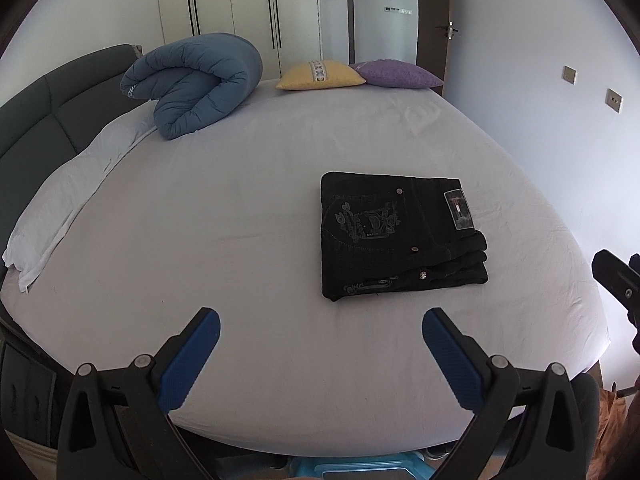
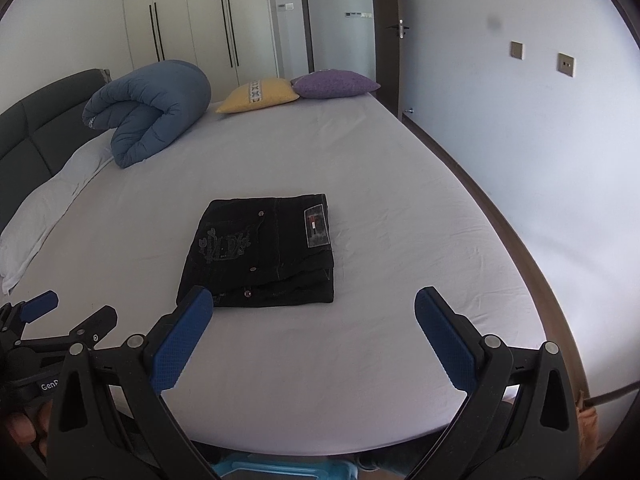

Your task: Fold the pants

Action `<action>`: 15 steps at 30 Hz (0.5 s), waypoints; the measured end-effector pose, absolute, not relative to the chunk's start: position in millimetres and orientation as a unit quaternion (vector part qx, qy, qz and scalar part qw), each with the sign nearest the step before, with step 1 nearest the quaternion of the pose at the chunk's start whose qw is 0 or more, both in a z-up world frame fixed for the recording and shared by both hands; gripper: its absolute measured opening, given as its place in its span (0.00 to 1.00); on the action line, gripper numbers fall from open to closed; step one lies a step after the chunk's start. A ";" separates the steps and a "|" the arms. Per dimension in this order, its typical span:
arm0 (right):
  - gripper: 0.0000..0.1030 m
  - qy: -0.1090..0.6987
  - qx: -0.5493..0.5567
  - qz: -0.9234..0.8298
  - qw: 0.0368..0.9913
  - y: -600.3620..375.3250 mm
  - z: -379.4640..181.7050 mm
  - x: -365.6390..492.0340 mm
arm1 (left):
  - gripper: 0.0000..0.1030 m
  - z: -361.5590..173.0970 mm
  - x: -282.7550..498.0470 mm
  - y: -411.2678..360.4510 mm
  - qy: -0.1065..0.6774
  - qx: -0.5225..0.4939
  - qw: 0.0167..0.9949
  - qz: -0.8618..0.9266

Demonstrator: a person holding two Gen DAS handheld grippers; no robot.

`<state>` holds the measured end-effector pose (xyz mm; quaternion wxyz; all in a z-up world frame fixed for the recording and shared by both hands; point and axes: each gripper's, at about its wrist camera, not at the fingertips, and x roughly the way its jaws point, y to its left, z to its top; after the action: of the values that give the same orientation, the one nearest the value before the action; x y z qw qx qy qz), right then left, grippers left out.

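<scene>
Two claws hover over near edge of bed (image 1: 280,400), both spread wide, holding nothing, touching nothing: left claw (image 1: 321,354), right claw (image 2: 314,330). Pants (image 2: 260,252) lie beyond, mid-bed, already compact layered rectangle, label up. Judgement: folding looks complete; best finish is lifting clear without snagging stack. Far: blue quilt (image 1: 196,84), yellow pillow (image 1: 320,75), purple pillow (image 1: 396,74).
</scene>
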<state>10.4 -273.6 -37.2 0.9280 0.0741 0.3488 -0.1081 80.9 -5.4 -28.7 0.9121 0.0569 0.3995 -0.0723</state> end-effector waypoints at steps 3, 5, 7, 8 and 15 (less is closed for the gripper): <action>1.00 0.353 0.070 -0.105 0.927 -270.2 -38.8 11.0 | 1.00 -30.4 81.0 -5.7 0.402 0.056 0.911 -0.071; 1.00 0.356 0.068 -0.104 0.926 -267.8 -41.2 12.2 | 1.00 -30.1 81.3 -5.2 0.404 0.055 0.910 -0.071; 1.00 0.358 0.067 -0.103 0.925 -265.3 -41.5 10.7 | 1.00 -30.3 81.2 -5.0 0.405 0.054 0.910 -0.071; 1.00 0.360 0.067 -0.102 0.925 -265.0 -41.7 11.1 | 1.00 -30.6 81.4 -4.7 0.406 0.053 0.910 -0.071; 1.00 0.369 0.066 -0.099 0.922 -260.7 -48.4 15.1 | 1.00 -33.9 82.4 -4.0 0.412 0.050 0.907 -0.072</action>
<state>15.1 -260.7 -48.4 0.9218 0.0660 0.3688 -0.0992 82.4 -4.0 -33.9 0.9069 0.0503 0.4122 -0.0719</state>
